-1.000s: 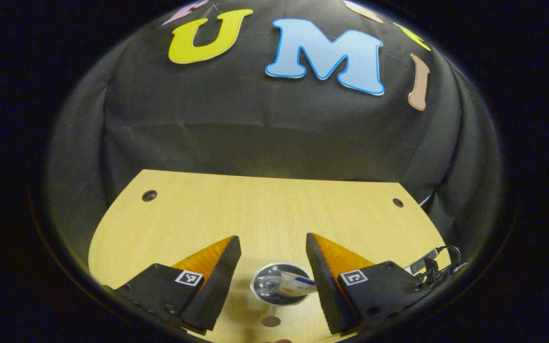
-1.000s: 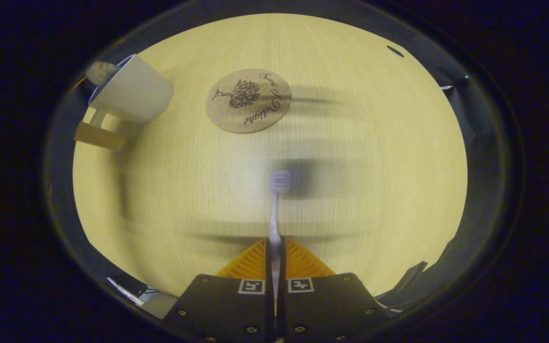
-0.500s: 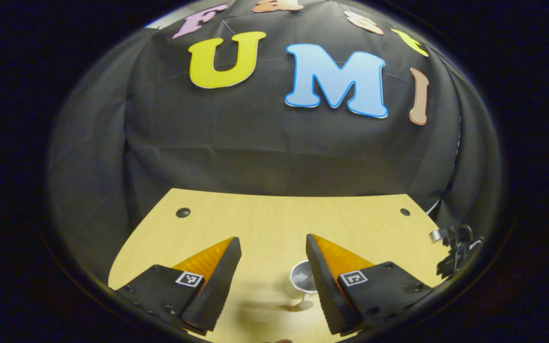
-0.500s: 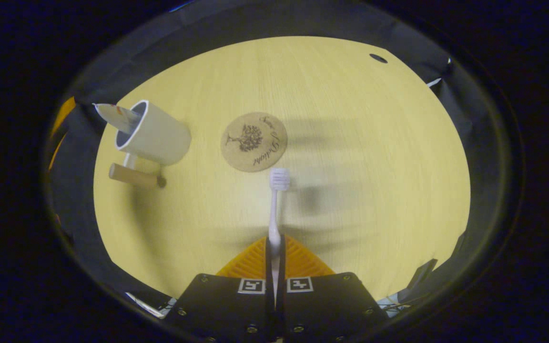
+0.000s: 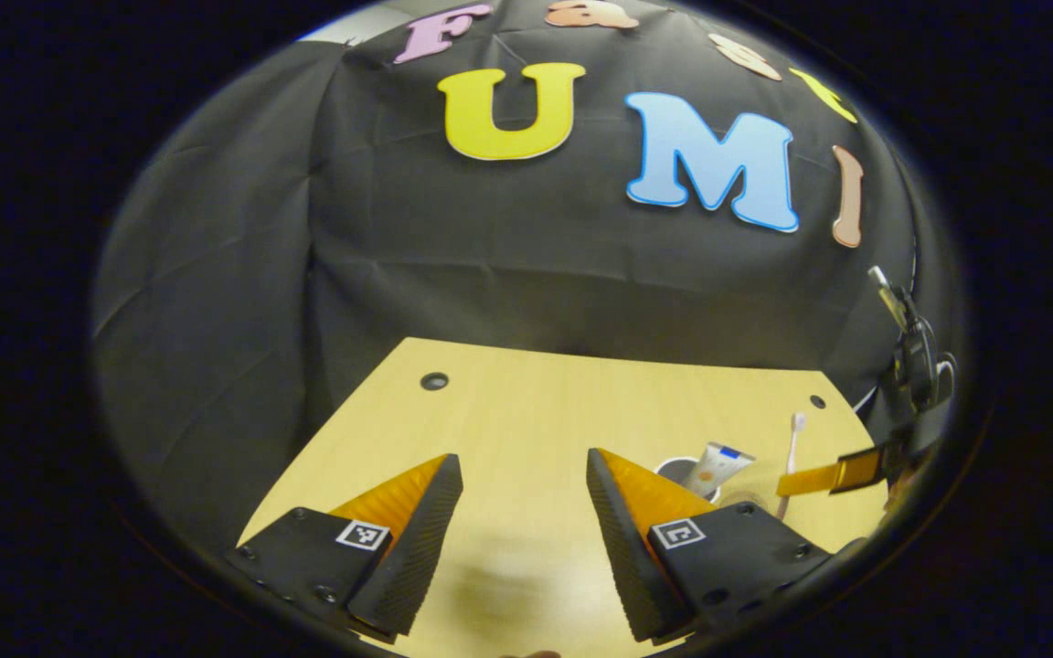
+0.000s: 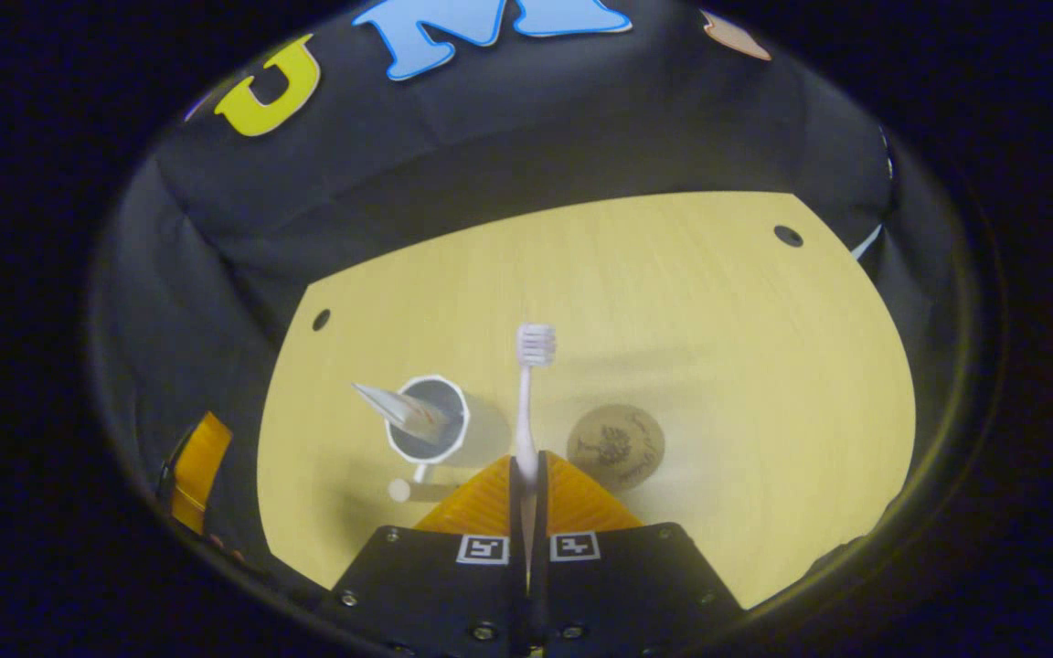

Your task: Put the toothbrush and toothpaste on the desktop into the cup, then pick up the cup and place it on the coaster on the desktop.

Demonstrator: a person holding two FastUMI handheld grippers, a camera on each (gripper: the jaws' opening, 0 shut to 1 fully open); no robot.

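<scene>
The white toothbrush is clamped by its handle between the two fingers of the right gripper, held above the table with its bristle head farthest from the gripper. The white cup stands upright on the table, its wooden handle sticking out to one side. The toothpaste tube already sits in the cup, leaning on the rim with its flat crimped end poking out. The round cork coaster, printed with a tree, lies flat near the cup, bare.
</scene>
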